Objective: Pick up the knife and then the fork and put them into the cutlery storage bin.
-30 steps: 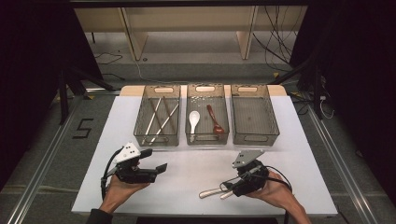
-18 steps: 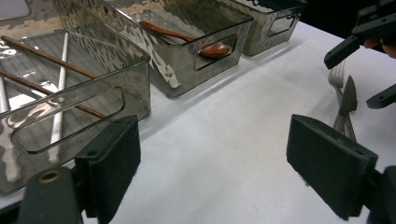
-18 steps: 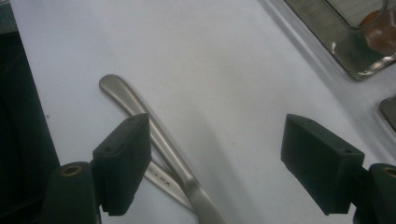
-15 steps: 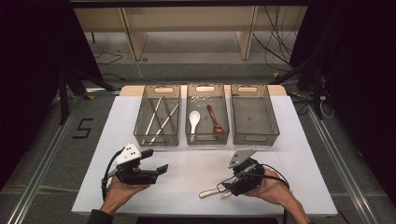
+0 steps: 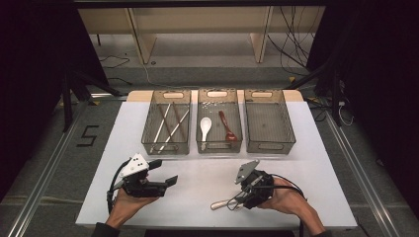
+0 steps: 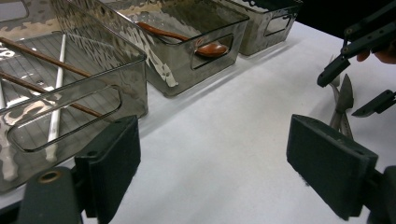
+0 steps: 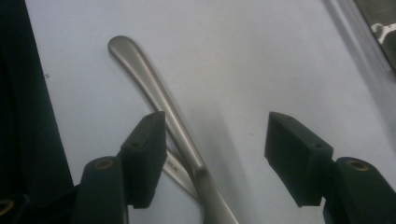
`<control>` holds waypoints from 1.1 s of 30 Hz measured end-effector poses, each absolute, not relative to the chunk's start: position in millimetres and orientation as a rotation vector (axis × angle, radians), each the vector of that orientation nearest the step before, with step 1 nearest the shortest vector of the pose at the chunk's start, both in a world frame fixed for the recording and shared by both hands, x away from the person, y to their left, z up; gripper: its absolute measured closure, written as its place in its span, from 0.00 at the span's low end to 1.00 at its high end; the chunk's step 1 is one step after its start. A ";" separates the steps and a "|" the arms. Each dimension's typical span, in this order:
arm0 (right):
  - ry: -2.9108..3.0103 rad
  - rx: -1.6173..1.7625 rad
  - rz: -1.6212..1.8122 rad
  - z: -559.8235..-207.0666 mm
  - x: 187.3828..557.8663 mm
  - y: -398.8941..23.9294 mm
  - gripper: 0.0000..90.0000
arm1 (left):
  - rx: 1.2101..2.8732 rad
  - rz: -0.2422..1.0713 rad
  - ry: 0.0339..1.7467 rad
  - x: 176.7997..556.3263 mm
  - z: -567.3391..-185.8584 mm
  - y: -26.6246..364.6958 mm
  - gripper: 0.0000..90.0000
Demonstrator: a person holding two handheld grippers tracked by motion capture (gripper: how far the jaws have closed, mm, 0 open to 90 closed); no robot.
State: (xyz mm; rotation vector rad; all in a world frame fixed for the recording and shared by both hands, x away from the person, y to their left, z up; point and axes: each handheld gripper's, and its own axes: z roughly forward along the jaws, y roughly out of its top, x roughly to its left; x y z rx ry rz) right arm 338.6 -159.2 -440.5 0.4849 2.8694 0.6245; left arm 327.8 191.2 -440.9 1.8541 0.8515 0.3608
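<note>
so the right gripper [image 7: 212, 158], low center-right of the high view, has jaws just closing w/ metal cutlery handles [image 7: 154, 88] lying on the table between, not yet pinched, while left gripper [image 6: 212, 163] gapes empty.

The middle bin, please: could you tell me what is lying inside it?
Inside the middle bin lie a white spoon and a brown spoon. The front wall partly hides the white spoon's handle end.
</note>
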 end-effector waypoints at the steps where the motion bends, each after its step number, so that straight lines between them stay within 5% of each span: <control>1: 2.871 0.473 0.615 -441.5 338.9 -158.7 0.47 | 1.852 0.363 0.852 327.8 -440.9 191.6 0.19; 33: 2.979 0.247 0.400 -455.0 346.0 -140.4 0.65 | 1.867 0.355 0.856 328.4 -442.7 191.4 0.19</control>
